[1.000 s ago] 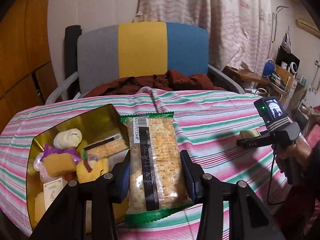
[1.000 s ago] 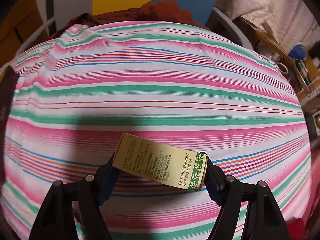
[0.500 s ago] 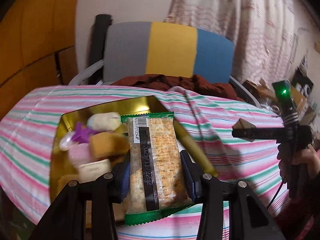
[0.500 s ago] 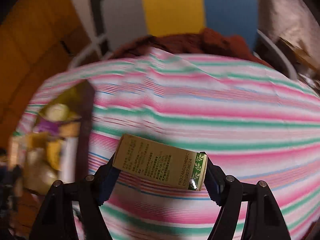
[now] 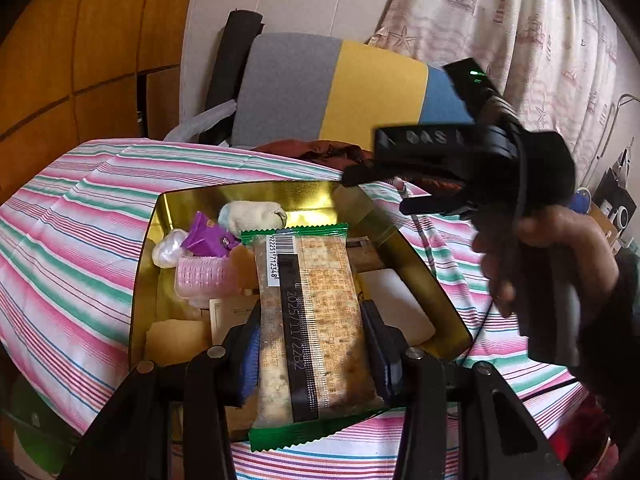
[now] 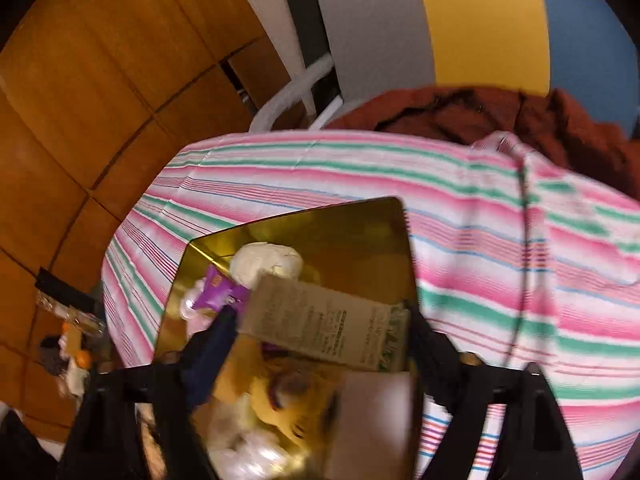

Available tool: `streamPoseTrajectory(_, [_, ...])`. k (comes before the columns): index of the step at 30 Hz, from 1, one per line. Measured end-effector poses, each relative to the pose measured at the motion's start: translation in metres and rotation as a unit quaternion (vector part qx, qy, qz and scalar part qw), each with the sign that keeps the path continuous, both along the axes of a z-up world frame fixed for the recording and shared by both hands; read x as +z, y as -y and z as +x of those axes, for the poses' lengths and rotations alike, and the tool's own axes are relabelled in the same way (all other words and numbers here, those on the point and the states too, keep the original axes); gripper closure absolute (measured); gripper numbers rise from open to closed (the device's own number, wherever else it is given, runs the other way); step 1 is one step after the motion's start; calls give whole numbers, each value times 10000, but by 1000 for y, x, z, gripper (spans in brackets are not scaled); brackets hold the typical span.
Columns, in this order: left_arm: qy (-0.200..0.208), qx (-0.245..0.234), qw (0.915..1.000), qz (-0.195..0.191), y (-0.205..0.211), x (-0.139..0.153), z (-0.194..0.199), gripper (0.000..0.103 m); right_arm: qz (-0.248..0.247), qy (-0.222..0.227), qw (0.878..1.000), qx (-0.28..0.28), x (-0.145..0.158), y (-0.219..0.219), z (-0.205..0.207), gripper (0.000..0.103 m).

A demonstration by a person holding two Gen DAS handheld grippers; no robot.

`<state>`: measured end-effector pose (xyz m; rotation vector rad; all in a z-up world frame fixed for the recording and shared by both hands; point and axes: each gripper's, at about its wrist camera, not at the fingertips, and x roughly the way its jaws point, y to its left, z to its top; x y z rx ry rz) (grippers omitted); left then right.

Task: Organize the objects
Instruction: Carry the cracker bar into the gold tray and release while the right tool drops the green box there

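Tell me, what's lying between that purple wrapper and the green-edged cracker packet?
In the left wrist view, a pink ribbed cup sits between the purple wrapper and the cracker packet.

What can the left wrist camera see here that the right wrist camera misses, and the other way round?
Only the left wrist view shows the cracker packet clamped in the left gripper, the person's hand holding the other tool, a pink ridged item and the curtain.

Only the right wrist view shows the small printed box held by the right gripper, and clutter on the floor.

Both show the gold tin, the purple wrapper, the striped tablecloth and the chair.
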<state>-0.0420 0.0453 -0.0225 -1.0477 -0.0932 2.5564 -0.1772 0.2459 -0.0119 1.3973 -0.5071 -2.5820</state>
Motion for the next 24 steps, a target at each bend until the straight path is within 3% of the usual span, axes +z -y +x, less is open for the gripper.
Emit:
streamPoseTrajectory(6, [73, 43, 9999, -102, -4, -9, -12, 58, -164, -99, 9997, -146, -3, -7, 14, 11])
streamPoseTrajectory(20, [-14, 363, 9985, -398, -31, -1, -57, 58, 251, -446, 9964, -681, -2, -36, 92, 10])
streamPoseTrajectory(24, [-83, 427, 9980, -454, -31, 7, -57, 48, 433, -538, 9946, -770, -1, -34, 102, 10])
